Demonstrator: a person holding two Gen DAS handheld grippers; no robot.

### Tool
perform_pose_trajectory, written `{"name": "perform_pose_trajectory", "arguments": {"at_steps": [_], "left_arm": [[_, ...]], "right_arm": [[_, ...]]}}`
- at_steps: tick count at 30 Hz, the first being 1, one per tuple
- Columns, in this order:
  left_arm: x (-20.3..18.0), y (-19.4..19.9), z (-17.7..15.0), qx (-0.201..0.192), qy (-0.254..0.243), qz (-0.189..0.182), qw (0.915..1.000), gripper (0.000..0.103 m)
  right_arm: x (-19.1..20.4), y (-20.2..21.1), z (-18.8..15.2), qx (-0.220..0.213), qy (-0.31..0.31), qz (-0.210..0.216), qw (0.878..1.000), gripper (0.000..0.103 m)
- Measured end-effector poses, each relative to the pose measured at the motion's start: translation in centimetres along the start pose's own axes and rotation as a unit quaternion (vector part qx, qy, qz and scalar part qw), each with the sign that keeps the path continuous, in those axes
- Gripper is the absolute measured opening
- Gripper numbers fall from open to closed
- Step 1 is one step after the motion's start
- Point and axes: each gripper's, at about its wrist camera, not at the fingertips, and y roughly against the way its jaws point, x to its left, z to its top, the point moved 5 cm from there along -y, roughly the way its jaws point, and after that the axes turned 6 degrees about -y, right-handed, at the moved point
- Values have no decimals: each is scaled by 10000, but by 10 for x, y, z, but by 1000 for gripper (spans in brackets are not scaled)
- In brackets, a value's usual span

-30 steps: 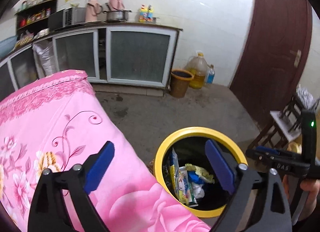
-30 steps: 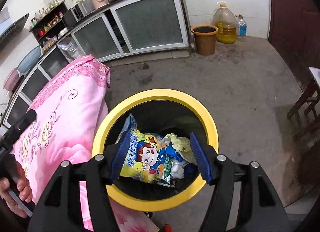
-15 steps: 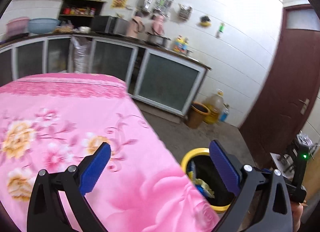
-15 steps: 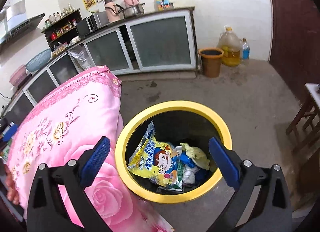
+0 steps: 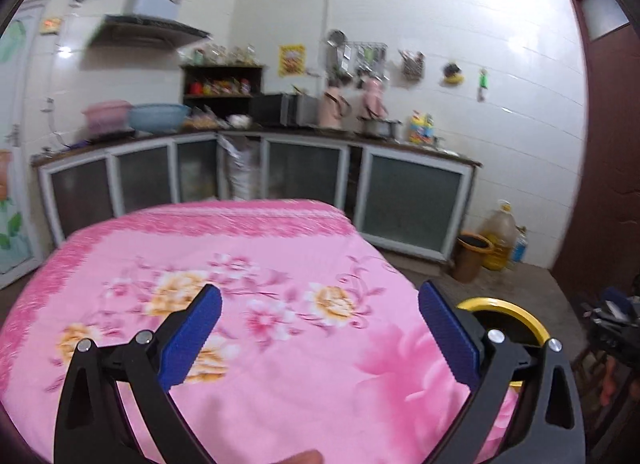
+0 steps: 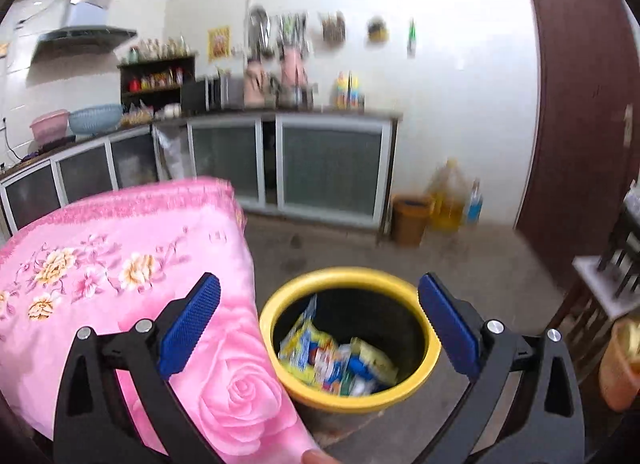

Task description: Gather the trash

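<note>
Right wrist view: snack wrappers [image 6: 332,360] lie inside the yellow-rimmed bin [image 6: 352,276] at six o'clock, just beside the pink floral cloth [image 6: 120,264]. Right gripper [image 6: 320,328] gapes wide, empty. Left gripper [image 5: 320,332], equally wide, holds nothing over the cloth; bin at four o'clock.

Pink floral tablecloth [image 5: 280,344] covering table

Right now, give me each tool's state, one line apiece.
Left tool: open, holding nothing, over the pink cloth.
Right tool: open, holding nothing, above the bin.
</note>
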Motion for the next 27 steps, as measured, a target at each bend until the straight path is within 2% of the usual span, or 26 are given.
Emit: {"name": "perform_pose_trajectory", "arguments": {"at_steps": [4, 8, 13, 20, 23, 27], "left_arm": [[15, 31, -10, -252, -33, 317, 9992, 95], [30, 64, -25, -488, 28, 603, 9970, 95], [41, 99, -45, -502, 217, 893, 9945, 95], [63, 115, -84, -36, 578, 1335, 9894, 95], [69, 116, -108, 218, 686, 1364, 9880, 95], [68, 111, -134, 585, 723, 1303, 9871, 95]], "right_arm": [[15, 33, 3, -485, -68, 275, 9984, 95], [36, 53, -2, -528, -83, 658, 9964, 95], [58, 74, -17, -649, -97, 920, 9936, 95], [72, 90, -52, -636, -54, 821, 9946, 95], [77, 93, -67, -582, -29, 731, 9956, 95], [86, 92, -87, -303, 8, 863, 9958, 95]]}}
